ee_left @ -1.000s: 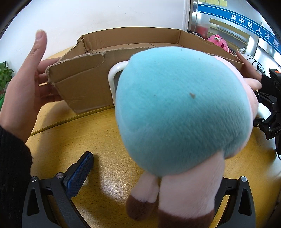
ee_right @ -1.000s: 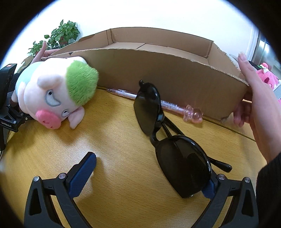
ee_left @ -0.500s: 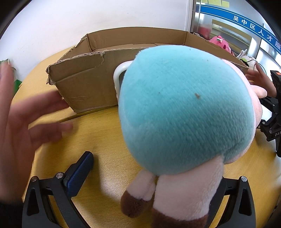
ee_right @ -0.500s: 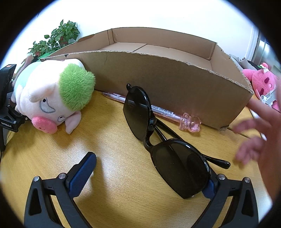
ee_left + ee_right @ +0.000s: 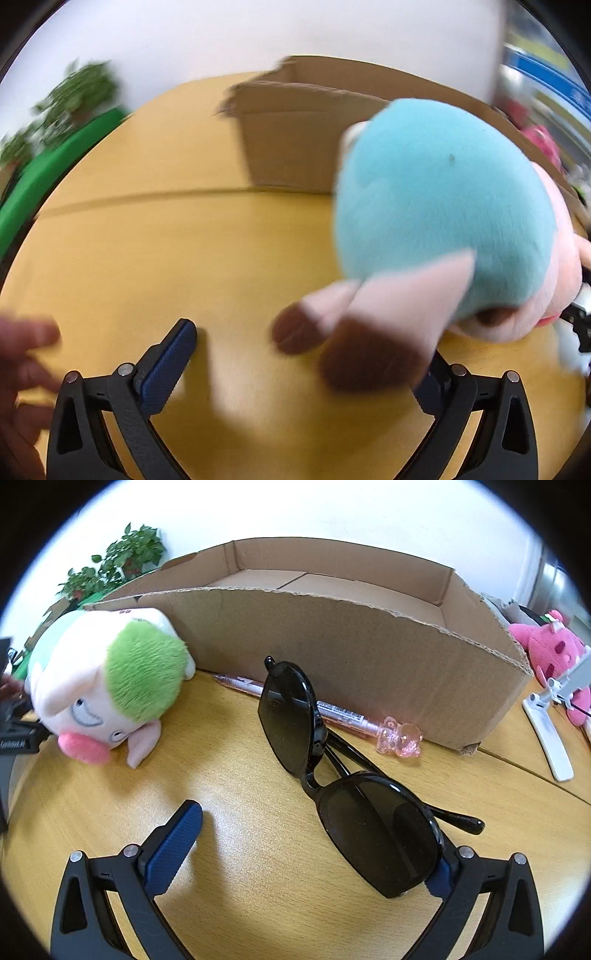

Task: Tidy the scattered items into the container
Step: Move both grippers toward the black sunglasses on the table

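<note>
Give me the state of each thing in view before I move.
Box: open top, nothing visible inside.
Plush pig: lying on its side on the table, outside the box.
Sunglasses: folded, on the table, one lens beside the right gripper's finger.
Pen: lying against the box's front wall.
Left gripper: open.
Right gripper: open.
</note>
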### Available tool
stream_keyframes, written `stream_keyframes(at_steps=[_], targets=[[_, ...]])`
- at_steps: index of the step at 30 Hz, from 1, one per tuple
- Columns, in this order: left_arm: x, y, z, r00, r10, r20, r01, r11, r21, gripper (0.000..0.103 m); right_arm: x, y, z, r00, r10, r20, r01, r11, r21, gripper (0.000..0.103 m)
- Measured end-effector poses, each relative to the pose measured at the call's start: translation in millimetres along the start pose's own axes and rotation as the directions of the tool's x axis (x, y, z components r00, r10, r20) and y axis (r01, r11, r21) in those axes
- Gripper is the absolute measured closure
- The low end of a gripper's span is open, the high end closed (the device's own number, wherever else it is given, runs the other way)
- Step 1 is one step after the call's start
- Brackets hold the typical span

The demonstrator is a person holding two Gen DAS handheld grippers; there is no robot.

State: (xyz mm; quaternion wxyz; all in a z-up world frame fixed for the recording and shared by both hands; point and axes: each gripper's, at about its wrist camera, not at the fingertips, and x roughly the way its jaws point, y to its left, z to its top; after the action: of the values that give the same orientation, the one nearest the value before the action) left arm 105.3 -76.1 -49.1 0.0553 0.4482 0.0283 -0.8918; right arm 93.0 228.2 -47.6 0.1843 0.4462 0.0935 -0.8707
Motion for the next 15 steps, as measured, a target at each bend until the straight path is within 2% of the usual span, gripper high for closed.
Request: stream_keyframes(at_steps=[3,10,11,15], targets=[[-6.5,0.4,-8.5,1.0,0.021,0.001,-0.021,0.999,-0.028,0.0,1.2,4.8,0.9,1.0,-0.017,-0.001,0.017,1.0,0.02,0.0],[-7.3,-0.4,-9.3,1.0,0.018,-0.001,-0.018,0.999,-0.03,0.0,-3.7,9.2,1.3,1.0,-0.023,-0.002,0.023,0.999,0.032,0.0],[-7.8,-0.4,-10.2,1.0,0.018,-0.001,-0.018,0.999,-0.03,0.0,0.6,10.4,11.8,1.0,-0.027,-0.003,0.027,0.999,0.037,0.0],[-7.5,-0.4,-9.6,1.0,0.017,-0.001,-0.017,0.999,-0.031,0.0,-9.1,19.8,2.2,0.999,-0.051,-0.004,0.051,0.996,0.072,0.0]])
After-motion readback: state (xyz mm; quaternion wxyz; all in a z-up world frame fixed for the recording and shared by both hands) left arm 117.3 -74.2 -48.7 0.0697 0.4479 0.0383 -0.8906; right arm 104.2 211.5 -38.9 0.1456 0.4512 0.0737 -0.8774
